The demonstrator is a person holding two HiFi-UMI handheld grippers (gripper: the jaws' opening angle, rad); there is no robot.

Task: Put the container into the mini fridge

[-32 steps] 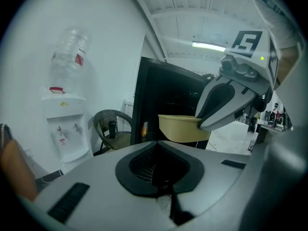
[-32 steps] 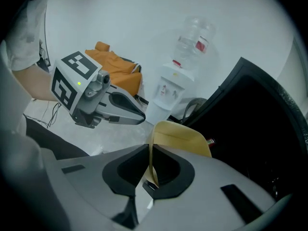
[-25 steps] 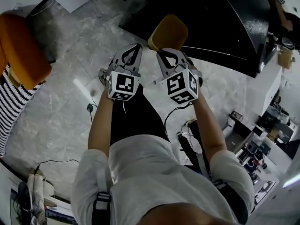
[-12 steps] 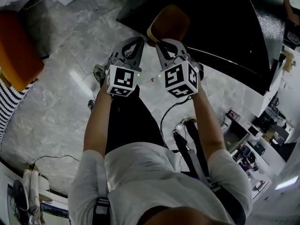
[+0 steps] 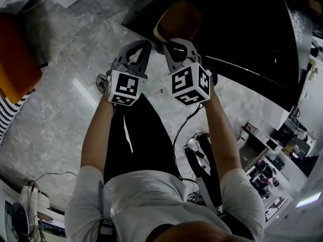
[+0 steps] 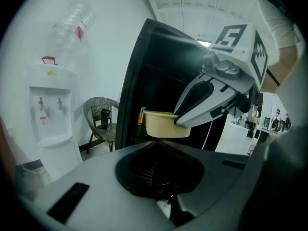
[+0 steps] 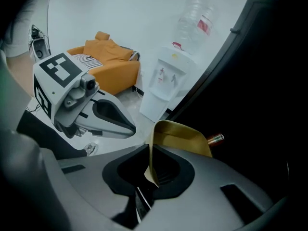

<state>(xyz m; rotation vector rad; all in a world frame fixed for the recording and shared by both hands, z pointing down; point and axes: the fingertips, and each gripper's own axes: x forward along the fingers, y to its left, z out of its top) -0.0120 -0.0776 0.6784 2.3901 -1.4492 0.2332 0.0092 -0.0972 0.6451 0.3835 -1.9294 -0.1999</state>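
Observation:
The yellow container (image 5: 179,19) hangs by its rim from my right gripper (image 5: 168,43), which is shut on that rim. In the right gripper view the thin rim (image 7: 152,163) runs between the jaws and the bowl (image 7: 185,136) tilts away toward the black mini fridge (image 7: 250,105). My left gripper (image 5: 146,44) is just left of it, shut with nothing held; its jaws meet at their tips (image 6: 156,142). From the left gripper view the container (image 6: 161,125) is level in front of the fridge's dark opening (image 6: 144,71).
A can (image 7: 215,138) lies inside the fridge. A white water dispenser (image 6: 50,109) and a wicker chair (image 6: 98,117) with a dark cup stand left of the fridge. An orange sofa (image 5: 15,59) is at the far left. Cables (image 5: 194,145) lie on the marble floor.
Both grippers and the container have sunk and moved forward toward the fridge; the container now lies further over its dark front. The grip has not changed.

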